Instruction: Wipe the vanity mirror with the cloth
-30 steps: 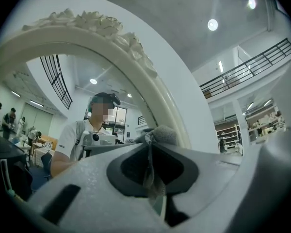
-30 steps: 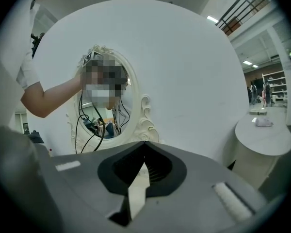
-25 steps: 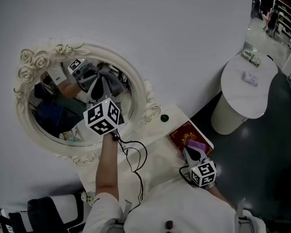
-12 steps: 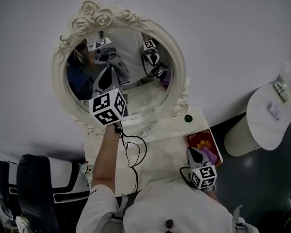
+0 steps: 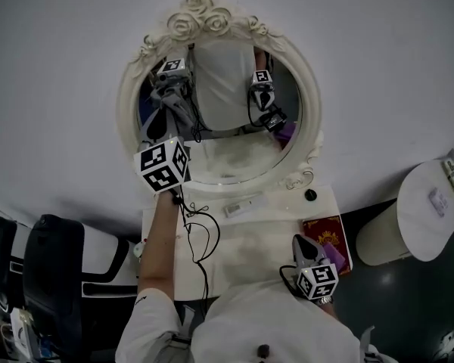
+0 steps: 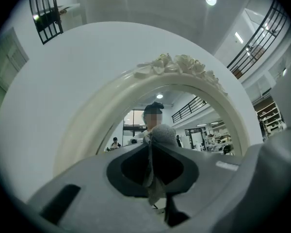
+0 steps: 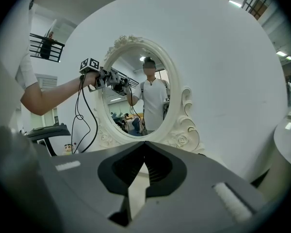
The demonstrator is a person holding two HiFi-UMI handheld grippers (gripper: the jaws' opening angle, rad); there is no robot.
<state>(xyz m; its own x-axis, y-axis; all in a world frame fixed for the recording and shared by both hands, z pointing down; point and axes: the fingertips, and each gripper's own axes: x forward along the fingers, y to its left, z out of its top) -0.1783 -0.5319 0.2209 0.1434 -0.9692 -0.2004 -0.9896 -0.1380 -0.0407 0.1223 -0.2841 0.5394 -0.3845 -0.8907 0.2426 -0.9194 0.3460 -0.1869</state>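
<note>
The oval vanity mirror (image 5: 234, 138) has a white rose-carved frame (image 6: 179, 64) and stands at the back of a white tabletop (image 5: 257, 240). My left gripper (image 5: 157, 134) is raised at the lower left part of the glass. It is shut on a grey cloth (image 6: 161, 132), whose bunched end sticks out past the jaws toward the glass. In the right gripper view the left gripper (image 7: 105, 77) meets its own reflection at the glass. My right gripper (image 5: 303, 248) is low over the tabletop's right side, shut with nothing in it (image 7: 144, 143).
A red booklet (image 5: 329, 237) with a purple item lies at the tabletop's right edge. A black knob (image 5: 310, 195) and a small white strip (image 5: 244, 205) lie near the mirror's base. Cables (image 5: 197, 237) hang from the left arm. A black chair (image 5: 53, 267) stands left, a round white table (image 5: 435, 203) right.
The head view has swung, bringing the mirror from the left to the middle. The left gripper with the cloth has gone from the glass's middle to its lower left. The right gripper stays low.
</note>
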